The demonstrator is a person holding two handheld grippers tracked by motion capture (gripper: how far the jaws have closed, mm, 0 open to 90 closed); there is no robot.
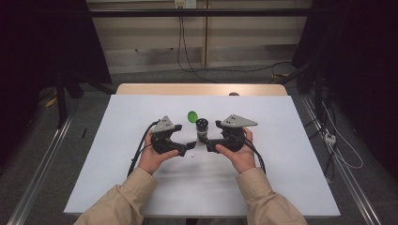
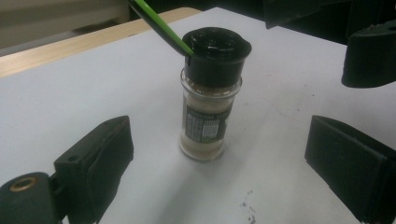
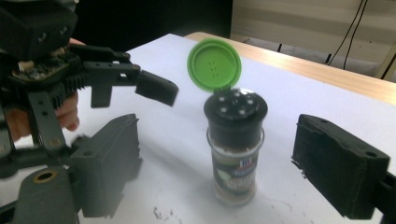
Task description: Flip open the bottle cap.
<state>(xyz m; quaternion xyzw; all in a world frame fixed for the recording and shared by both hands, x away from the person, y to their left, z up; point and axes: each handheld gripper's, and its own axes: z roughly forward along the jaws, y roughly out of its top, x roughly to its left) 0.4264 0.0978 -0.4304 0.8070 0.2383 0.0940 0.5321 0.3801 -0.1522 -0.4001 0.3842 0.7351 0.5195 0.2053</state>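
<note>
A small glass spice jar [image 1: 202, 131] with pale powder and a black shaker cap stands upright on the white table top [image 1: 281, 140]. Its green flip lid [image 1: 192, 116] is hinged up and open. My left gripper [image 1: 189, 147] is just left of the jar, my right gripper [image 1: 210, 146] just right of it, both tips pointing inward. In the left gripper view the jar [image 2: 205, 112] stands between the wide-apart jaws of the left gripper [image 2: 224, 144], untouched. The right gripper [image 3: 224, 154] is open too, and its pads stay off the jar [image 3: 236, 149] and the green lid [image 3: 215, 64].
A few dark specks [image 2: 247, 210] lie on the white top in front of the jar. The wooden table edge [image 1: 202, 89] runs along the far side. Cables [image 1: 338, 140] and metal rails [image 1: 42, 164] lie on the floor beside the table.
</note>
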